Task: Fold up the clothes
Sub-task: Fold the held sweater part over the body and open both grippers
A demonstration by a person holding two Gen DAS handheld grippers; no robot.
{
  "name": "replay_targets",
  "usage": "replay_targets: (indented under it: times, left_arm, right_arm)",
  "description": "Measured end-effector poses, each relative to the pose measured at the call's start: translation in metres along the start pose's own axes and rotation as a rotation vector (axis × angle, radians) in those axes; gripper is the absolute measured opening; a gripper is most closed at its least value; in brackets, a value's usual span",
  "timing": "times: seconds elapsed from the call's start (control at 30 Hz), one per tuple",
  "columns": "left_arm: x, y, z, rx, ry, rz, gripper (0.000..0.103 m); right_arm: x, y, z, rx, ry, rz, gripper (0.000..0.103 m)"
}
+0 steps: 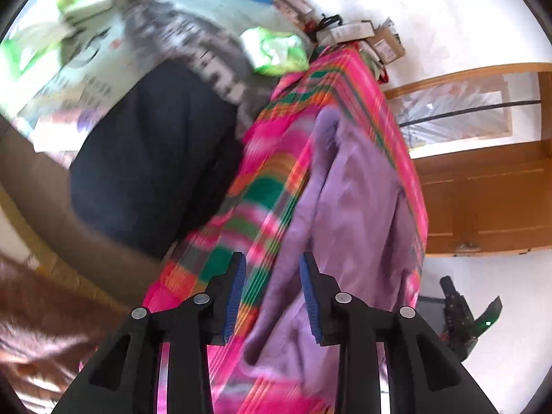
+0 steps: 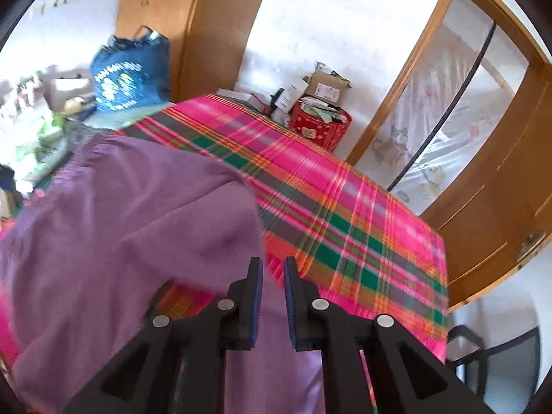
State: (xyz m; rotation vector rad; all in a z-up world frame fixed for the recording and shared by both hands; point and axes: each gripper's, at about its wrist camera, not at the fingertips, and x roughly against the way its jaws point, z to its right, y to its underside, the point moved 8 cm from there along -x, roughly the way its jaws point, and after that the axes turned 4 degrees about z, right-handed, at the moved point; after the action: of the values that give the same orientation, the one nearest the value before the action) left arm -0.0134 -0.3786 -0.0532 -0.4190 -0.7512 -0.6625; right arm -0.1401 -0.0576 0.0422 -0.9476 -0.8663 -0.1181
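Both grippers hang open and empty: left gripper wide, right gripper narrower. Beneath lies the purple garment (rumpled) on the pink plaid cloth.

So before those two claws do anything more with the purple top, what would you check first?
1. Left gripper open: ok, gap between pads.
2. Right gripper open: ok, narrower gap.
3. Cloth between either gripper's pads: cannot tell.
4. Purple garment lying flat: not ok, bunched and draped.
5. Bare plaid blanket beside it: ok.
6. Dark garment away from the purple one: ok.
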Motion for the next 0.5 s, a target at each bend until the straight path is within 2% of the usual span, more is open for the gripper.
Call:
replay_targets:
  times: [0.17, 0.27, 0.3, 0.33, 0.37, 0.4, 0.5]
  left_arm:
    - [0.006, 0.051, -0.015, -0.008, 0.024, 0.004, 0.033]
    - [0.009, 0.073, -0.015, -0.040, 0.022, 0.031, 0.036]
    - [0.008, 0.078, -0.015, -0.045, 0.025, 0.039, 0.047]
    - [0.007, 0.080, -0.014, -0.036, 0.035, 0.046, 0.051]
    - [0.006, 0.082, -0.014, -0.028, 0.044, 0.053, 0.051]
    - [0.004, 0.085, -0.013, -0.019, 0.054, 0.061, 0.051]
    - [0.000, 0.091, -0.012, 0.007, 0.083, 0.083, 0.051]
  right_arm:
    - [0.045, 0.031, -0.050, -0.015, -0.173, 0.047, 0.012]
    - [0.067, 0.048, -0.090, 0.041, -0.257, 0.081, 0.013]
    - [0.073, 0.055, -0.105, 0.069, -0.273, 0.089, 0.015]
    - [0.079, 0.062, -0.119, 0.096, -0.287, 0.099, 0.019]
    - [0.084, 0.068, -0.132, 0.122, -0.297, 0.113, 0.031]
    - [0.089, 0.074, -0.144, 0.147, -0.306, 0.126, 0.038]
    - [0.096, 0.091, -0.168, 0.194, -0.328, 0.139, 0.038]
